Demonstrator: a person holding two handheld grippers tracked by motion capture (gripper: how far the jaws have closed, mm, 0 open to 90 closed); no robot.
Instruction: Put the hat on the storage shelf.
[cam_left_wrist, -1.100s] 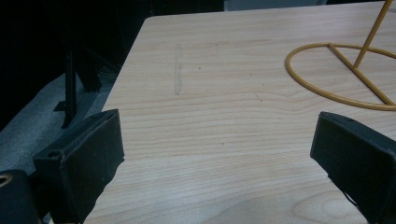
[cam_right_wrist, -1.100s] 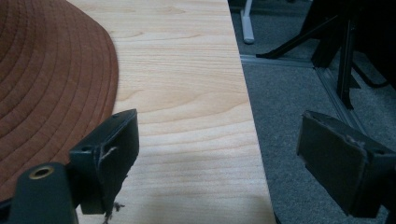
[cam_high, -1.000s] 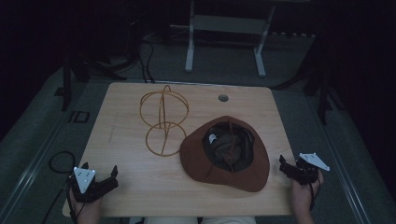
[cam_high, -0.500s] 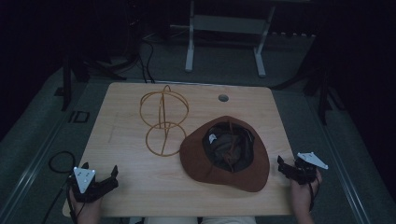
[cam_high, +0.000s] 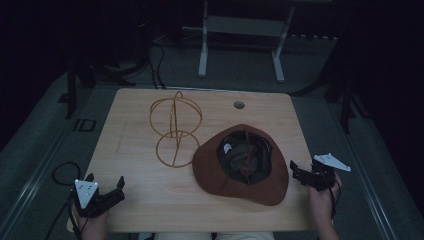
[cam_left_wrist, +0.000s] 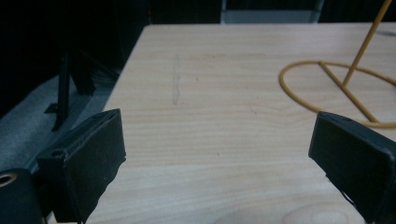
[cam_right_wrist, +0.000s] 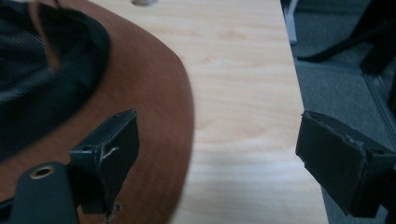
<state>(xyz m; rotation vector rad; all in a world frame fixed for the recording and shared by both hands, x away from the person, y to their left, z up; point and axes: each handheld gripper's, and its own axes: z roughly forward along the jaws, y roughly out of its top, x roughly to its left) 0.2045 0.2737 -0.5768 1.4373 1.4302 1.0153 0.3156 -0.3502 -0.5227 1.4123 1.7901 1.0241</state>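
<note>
Nearest the person, the left gripper (cam_high: 104, 194) sits at the front left corner of the table (cam_high: 140, 190) with its jaws spread wide and nothing between them, just bare wood in its own view. Over on the front right, the right gripper (cam_high: 304, 175) has its jaws wide apart too, empty, hovering just beside the hat (cam_high: 240, 162); from its own camera one jaw looks to sit over the brim (cam_right_wrist: 159, 107) and the other out past it near the table edge. So my read is the step in hand is grabbing that brim. To do it well, I'd slide one jaw under the brim edge and the other on top, bite in a bit rather than nipping the very rim since felt like that probably flops, and lift level so the hat doesn't fold. The hat lies crown down, opening up, right of centre, with its dark lining and a strap showing inside. Just beside it to the left and farther back stands the wire stand (cam_high: 175, 131), a round base ring with hoops above, probably where the hat belongs. Count: one hat, one wire stand, one table, two grippers. Far back there's a small round hole (cam_high: 239, 105) in the tabletop.
</note>
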